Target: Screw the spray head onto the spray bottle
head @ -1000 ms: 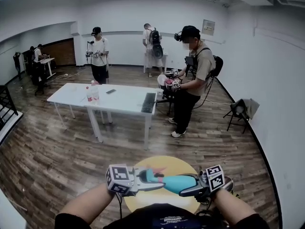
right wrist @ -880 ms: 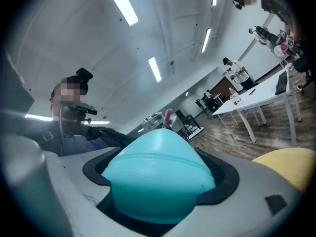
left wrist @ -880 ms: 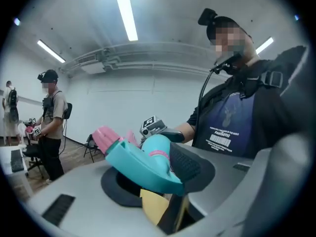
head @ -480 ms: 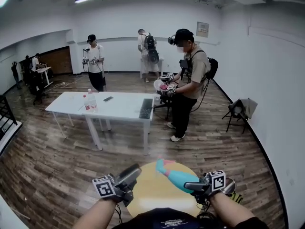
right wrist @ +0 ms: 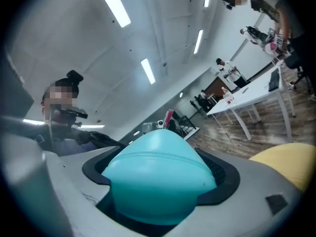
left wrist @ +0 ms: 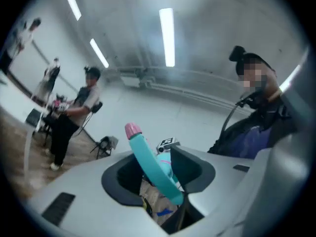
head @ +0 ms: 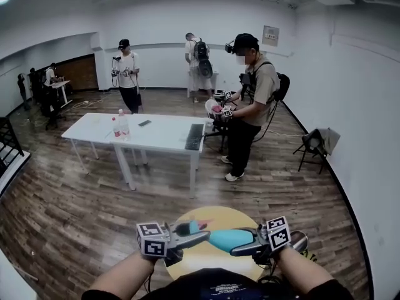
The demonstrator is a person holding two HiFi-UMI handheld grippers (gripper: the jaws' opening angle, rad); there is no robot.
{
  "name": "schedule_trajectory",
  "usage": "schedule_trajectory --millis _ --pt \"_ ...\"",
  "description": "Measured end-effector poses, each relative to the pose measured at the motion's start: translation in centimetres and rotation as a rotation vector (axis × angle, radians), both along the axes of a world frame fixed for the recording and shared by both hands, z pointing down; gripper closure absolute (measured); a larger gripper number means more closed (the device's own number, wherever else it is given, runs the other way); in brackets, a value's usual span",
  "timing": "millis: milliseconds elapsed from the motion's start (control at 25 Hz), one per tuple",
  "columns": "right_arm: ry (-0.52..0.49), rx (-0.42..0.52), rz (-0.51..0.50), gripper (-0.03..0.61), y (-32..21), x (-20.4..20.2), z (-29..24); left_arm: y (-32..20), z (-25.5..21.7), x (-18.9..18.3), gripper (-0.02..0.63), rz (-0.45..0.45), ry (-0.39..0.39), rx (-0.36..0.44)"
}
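Clasping bottle [right wrist: 158,179], right hand-held gripper [head: 244,242] wide

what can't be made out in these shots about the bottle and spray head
Joint between spray head and spray bottle: tiny in the head view and covered by the left gripper, whose jaws have just been closing round the head; how far it is screwed on is unknowable.
Bottle neck: in the right gripper view the bottle's own body hides it, held in the right gripper.
Yellow round surface: near edge hidden by the person's body.
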State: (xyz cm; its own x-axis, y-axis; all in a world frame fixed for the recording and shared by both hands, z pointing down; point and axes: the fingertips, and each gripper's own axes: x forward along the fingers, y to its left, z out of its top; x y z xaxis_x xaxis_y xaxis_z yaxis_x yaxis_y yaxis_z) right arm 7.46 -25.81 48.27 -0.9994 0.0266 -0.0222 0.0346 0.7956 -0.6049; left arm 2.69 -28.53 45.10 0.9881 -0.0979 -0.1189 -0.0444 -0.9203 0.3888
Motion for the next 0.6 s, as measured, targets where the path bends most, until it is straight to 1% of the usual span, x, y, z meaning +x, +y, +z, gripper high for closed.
schedule_trajectory --millis 80,120,160,240,320,360,400,440,520,560,600 --pt "0.027 0.056 -0.056 0.097 1.2 0.4 -0.5 2.1 -0.2 1.0 0.425 0.085 -0.107 0.201" --pt "0.055 0.090 -0.078 0.097 1.8 0.7 -0.4 3.0 0.1 1.2 0.423 0.122 -0.160 0.283" --pt "0.082 0.118 -0.095 0.098 2.3 1.0 -0.3 3.7 0.4 1.4 0.425 0.156 -0.201 0.347" --pt "0.114 0.149 -0.117 0.099 2.7 1.2 -0.2 4.6 1.1 1.8 0.428 0.208 -0.243 0.434" --pt "0.118 0.156 -0.123 0.100 2.9 1.4 -0.1 4.9 1.3 2.1 0.428 0.229 -0.252 0.468" --pt "0.112 0.153 -0.119 0.100 2.9 1.5 -0.2 4.9 1.2 2.2 0.428 0.227 -0.241 0.459" --pt "0.101 0.146 -0.109 0.100 2.7 1.5 -0.4 4.6 1.0 2.2 0.428 0.216 -0.218 0.426" --pt "0.085 0.135 -0.093 0.100 2.5 1.5 -0.8 4.2 0.5 2.1 0.430 0.191 -0.182 0.368" --pt "0.032 0.103 -0.041 0.100 1.5 1.5 -1.5 2.5 -0.8 1.5 0.423 0.098 -0.077 0.203" --pt "-0.008 0.081 -0.009 0.098 1.0 1.6 -1.9 1.4 -1.6 0.7 0.408 0.030 -0.006 0.115" --pt "-0.059 0.053 0.024 0.098 0.4 2.0 -2.2 0.2 -2.2 -0.7 0.366 -0.044 0.084 0.031"
